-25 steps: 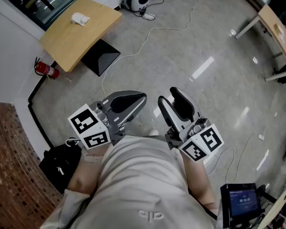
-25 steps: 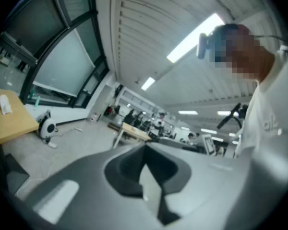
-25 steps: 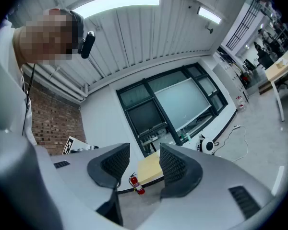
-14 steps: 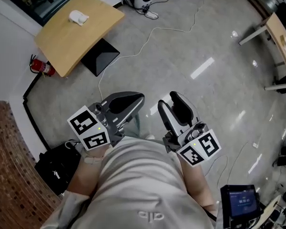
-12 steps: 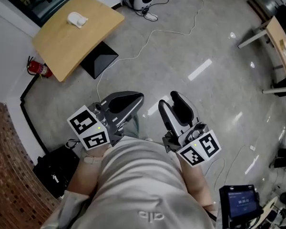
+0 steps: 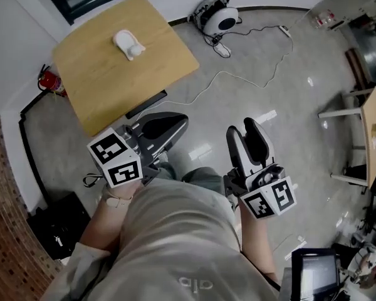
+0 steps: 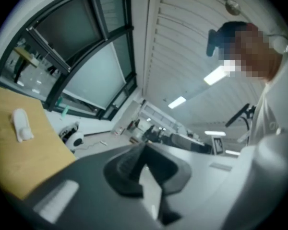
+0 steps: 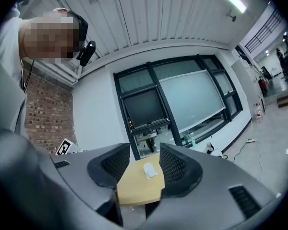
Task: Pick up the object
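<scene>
Tongs of right gripper [image 8: 145, 153] gape empty, its view framing white object [image 8: 149, 170] on wooden table [image 8: 134, 189]; left gripper [image 7: 143, 151] tongs meet.

We show the wooden table [image 6: 160, 64] bearing one white object [image 6: 128, 44], and the grey floor [image 6: 301, 99] carrying a white cable [image 6: 222, 73].

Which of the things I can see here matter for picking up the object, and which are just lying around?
For the job:
white object on the wooden table; left gripper; right gripper.

Just lying about:
red fire extinguisher; round white device by the wall; black bag on the floor.
</scene>
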